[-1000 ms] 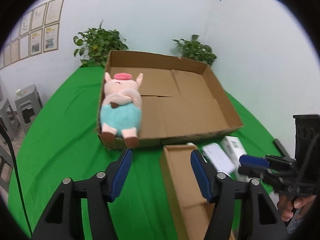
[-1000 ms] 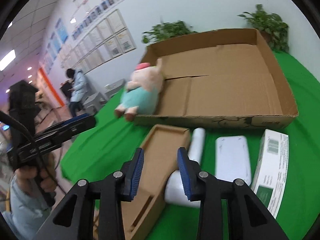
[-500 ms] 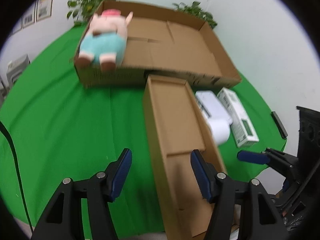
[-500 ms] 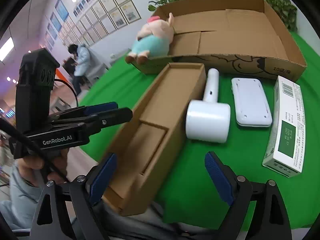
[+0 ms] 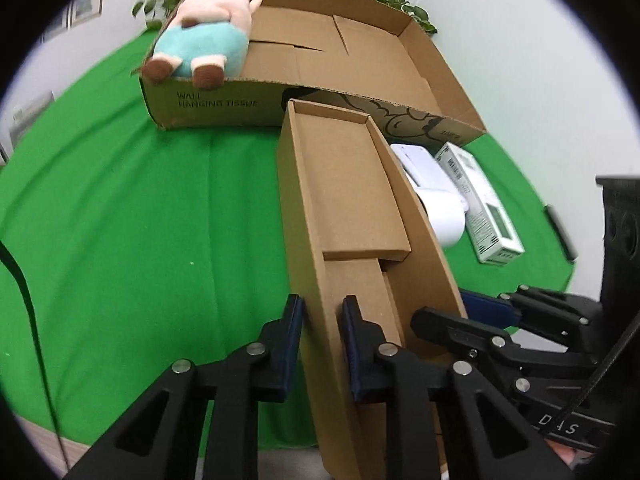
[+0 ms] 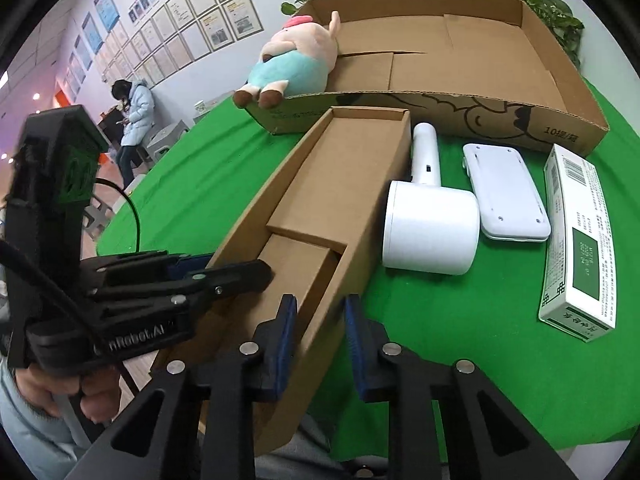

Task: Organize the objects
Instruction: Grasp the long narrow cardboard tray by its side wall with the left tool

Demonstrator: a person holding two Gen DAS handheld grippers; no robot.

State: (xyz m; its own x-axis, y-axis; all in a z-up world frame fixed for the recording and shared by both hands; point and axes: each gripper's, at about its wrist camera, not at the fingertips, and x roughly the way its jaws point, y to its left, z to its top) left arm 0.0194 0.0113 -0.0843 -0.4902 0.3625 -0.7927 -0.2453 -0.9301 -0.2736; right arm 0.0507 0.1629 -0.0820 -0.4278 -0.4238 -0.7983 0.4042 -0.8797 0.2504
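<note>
A long narrow open cardboard box [image 5: 348,184] [image 6: 360,152] lies on the green table, its near end at the table's front edge. My left gripper [image 5: 322,304] is closing on this box's left wall, one blue pad inside and one outside, both pressing the cardboard. My right gripper [image 6: 320,302] is closing on the right wall the same way, pads against it. Behind stands a big shallow cardboard box [image 5: 224,108] [image 6: 460,72] with a plush pig [image 5: 200,40] [image 6: 296,56] in its left end, feet over the rim.
Right of the long box lie a white handheld device [image 6: 432,232], a flat white device [image 6: 504,196] and a white-and-green carton [image 6: 580,240]. Green cloth [image 5: 140,220] stretches to the left. A person [image 6: 134,108] stands far back by the wall.
Both grippers came down to the near end of the long box. The left went from open to shut on its left wall. The right spread wide, then shut on the right wall.
</note>
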